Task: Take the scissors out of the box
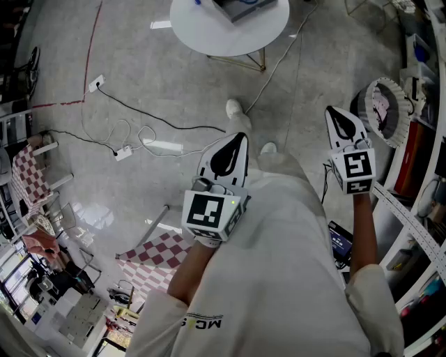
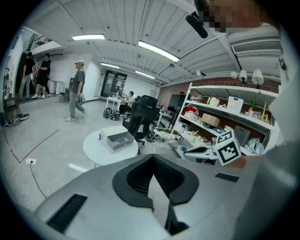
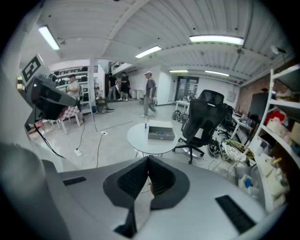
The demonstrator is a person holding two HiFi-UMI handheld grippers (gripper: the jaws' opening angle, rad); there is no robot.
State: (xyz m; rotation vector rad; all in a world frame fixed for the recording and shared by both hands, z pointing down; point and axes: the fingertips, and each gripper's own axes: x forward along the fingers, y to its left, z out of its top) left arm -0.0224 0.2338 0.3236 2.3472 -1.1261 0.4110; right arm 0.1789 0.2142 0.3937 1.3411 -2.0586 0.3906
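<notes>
An open grey box stands on a round white table at the top of the head view. The same box is small and far off in both gripper views; something blue lies inside it, too small to name. My left gripper hangs above the floor, well short of the table, its jaws shut on nothing. My right gripper is level with it to the right, also shut and empty.
A black office chair stands to the right of the table. White shelves full of items run along the right. Cables and a power strip lie on the floor at left, near checkered chairs. People stand far off.
</notes>
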